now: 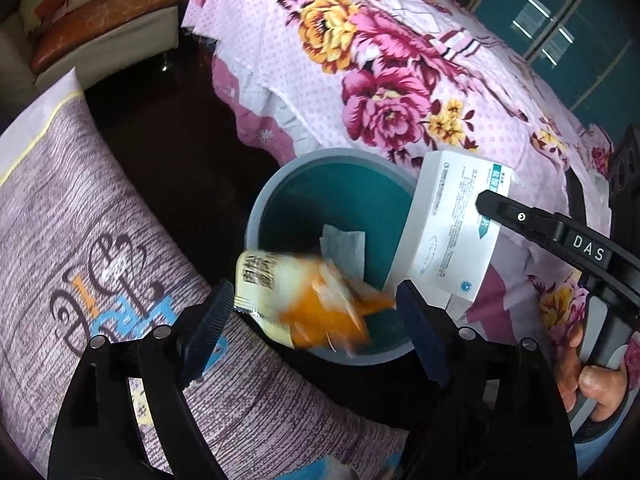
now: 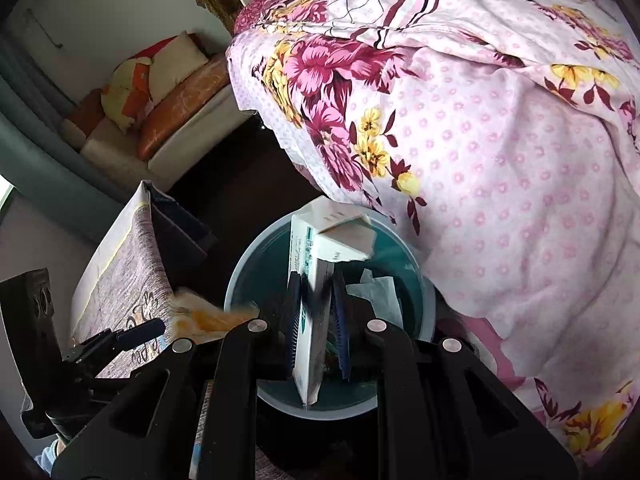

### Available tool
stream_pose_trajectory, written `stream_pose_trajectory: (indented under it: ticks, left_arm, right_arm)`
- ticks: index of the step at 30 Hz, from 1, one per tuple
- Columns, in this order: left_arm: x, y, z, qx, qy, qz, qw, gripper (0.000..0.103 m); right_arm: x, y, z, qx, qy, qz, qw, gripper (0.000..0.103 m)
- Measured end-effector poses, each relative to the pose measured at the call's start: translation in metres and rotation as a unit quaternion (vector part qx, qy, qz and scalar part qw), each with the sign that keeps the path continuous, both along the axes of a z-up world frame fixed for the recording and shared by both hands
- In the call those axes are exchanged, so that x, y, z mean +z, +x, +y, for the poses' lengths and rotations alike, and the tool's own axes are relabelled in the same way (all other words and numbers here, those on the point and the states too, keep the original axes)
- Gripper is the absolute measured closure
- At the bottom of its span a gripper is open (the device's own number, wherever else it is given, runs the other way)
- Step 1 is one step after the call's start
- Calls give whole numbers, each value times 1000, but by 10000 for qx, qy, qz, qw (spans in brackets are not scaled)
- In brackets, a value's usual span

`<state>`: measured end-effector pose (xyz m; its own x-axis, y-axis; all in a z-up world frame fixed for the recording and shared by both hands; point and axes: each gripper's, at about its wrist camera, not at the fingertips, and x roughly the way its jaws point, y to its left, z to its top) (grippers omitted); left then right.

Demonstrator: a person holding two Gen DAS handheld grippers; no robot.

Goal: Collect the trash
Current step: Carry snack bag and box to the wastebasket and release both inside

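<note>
A grey bin with a teal inside [image 1: 276, 188] stands on the dark floor beside the bed; it also shows in the right wrist view [image 2: 240, 280]. A crumpled white tissue [image 1: 344, 246] lies in it. My left gripper [image 1: 314, 312] is open above the bin's near rim. A blurred orange and yellow snack wrapper [image 1: 304, 300] is between its fingers, loose, over the bin; the wrapper also shows in the right wrist view [image 2: 208, 318]. My right gripper [image 2: 318, 316] is shut on a white medicine box [image 2: 316, 264] held over the bin; the box also shows in the left wrist view [image 1: 448, 232].
A bed with a pink floral cover [image 1: 360, 60] is right behind the bin. A purple patterned cushion [image 1: 80, 220] lies at the left. A sofa with orange cushions [image 1: 100, 20] stands at the back left. Dark floor lies between them.
</note>
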<state>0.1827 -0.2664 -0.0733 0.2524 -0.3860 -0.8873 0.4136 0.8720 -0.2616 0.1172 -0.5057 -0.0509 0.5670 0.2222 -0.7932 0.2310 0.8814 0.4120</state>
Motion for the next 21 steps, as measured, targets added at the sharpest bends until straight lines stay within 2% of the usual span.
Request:
stream_pose_trajectory:
  ticks: [4,8,9,10,11,13,16,19,21]
  left_arm:
    - [-5,0,10,94,-40,154,9998,18]
    - [-5,-3,18,197,-80,155,9997,11]
    - [-5,-3,20,213,-94,157,9996,11]
    - [-5,-3,22,227,-124,180,9995,11]
    - [-5,-4,24,235,-145,192,9994,11]
    - [-4,-4,26,251,-175,202,9993,11]
    - [-2,-7,33,284,-222,222,9991,11]
    - [0,-12,40,341,-274,238,9988,11]
    - [1,-14,44,376,-284,235,9986,11]
  right_arm:
    - [-2,6,5,28,-12,53,10000,88]
    - [-5,9,9,20,83,144,9999,82]
    - [-5,9,10,16,86,146,9999,77]
    - [-4,9,11,-3,63,150,9999,62]
    - [-4,9,12,-5,29,147,9999,51]
    - [-3,8,16,7,-12,166,9999,50]
    - [-2,8,18,-11,33,207,9998,36]
    - [-1,9,21,-9,84,283,9996,27]
    - [0,9,23,-2,112,319,9994,27]
